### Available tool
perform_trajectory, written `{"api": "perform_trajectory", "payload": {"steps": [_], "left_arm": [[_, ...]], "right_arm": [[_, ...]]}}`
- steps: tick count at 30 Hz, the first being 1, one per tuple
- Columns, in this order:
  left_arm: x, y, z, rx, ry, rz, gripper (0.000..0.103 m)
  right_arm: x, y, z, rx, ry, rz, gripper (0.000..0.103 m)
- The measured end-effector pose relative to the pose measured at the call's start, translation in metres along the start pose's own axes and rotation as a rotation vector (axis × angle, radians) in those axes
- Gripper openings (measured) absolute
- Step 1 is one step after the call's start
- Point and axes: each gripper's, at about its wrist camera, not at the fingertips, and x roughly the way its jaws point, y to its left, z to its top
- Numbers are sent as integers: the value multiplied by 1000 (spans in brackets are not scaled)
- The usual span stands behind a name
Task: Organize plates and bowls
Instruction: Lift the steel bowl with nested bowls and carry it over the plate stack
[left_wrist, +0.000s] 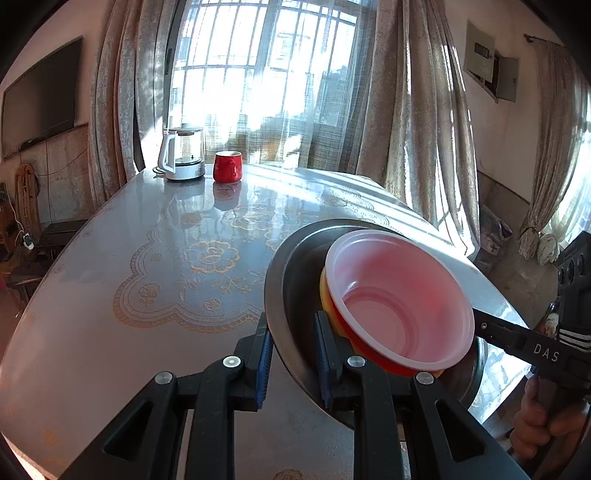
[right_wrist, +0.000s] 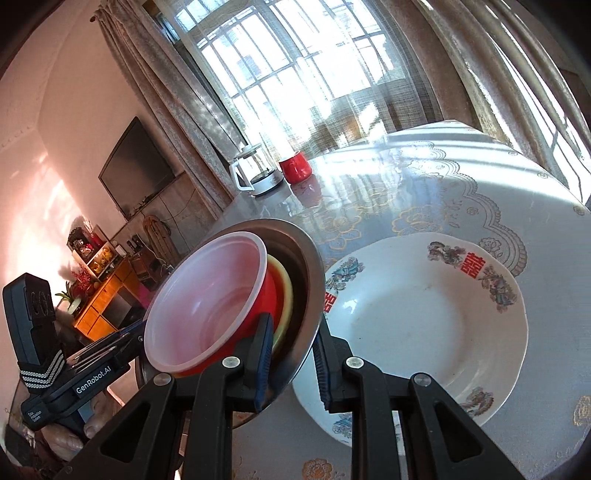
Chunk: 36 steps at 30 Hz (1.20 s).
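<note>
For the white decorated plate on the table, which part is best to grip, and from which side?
Grip the white plate by its wide, flat rim, which rises off the table, likely leaving room for one jaw under it. Come from the near side, low, where the rim lies closest in the right wrist view. Both grippers are now shut on the steel bowl, so one must be freed first.

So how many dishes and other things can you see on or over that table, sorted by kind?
Bowls: 3, nested: a metal bowl, a yellow bowl and a red bowl with a white inside
Plates: 1, a white patterned plate
Mugs: 1, a red mug
Kettles: 1, a glass kettle
Total: 6
</note>
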Motion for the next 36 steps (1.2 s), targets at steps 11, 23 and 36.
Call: {"api": "perform_trajectory", "payload": {"steps": [11, 23, 36], "left_arm": [[22, -45, 8, 94, 23, -41, 21], [46, -74, 10, 147, 62, -65, 21], [78, -72, 17, 77, 152, -143, 22]], "right_arm": [[-26, -42, -5, 87, -47, -62, 22], [-34, -70, -4, 150, -73, -103, 22], [-38, -76, 9, 143, -100, -142, 22]]}}
